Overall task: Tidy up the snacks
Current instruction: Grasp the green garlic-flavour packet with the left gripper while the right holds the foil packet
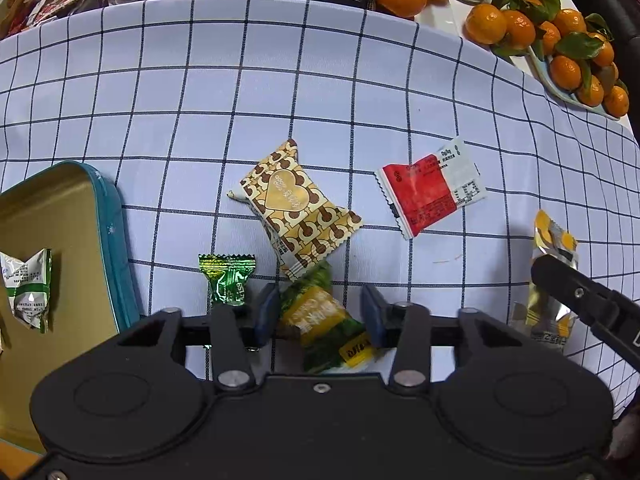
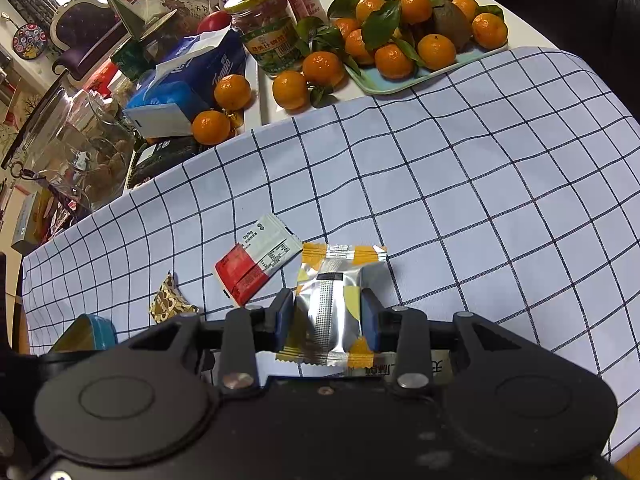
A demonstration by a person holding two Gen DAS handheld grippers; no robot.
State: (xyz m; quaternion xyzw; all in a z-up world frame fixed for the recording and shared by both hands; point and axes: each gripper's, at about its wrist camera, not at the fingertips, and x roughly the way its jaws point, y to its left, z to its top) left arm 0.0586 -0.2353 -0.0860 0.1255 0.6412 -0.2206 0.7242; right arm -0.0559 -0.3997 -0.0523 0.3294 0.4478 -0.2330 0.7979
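left gripper (image 1: pixel 320 312) straddles green-yellow snack packet (image 1: pixel 320 320); left pad touching, right pad contact unclear, can't tell if pinched. heart-print packet (image 1: pixel 294 204) at 12 o'clock of it, green candy (image 1: pixel 227 280) at 9, red-white sachet (image 1: pixel 430 186) at 1, gold tin (image 1: pixel 60 216) at 9 o'clock edge. right gripper (image 2: pixel 328 316) pinches silver-orange packet (image 2: pixel 336 300) over checked cloth (image 2: pixel 480 200).

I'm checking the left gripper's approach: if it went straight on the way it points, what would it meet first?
The green and yellow snack packet, already between the left gripper's pads; the checked tablecloth seems to lie right beneath, though depth is unclear.
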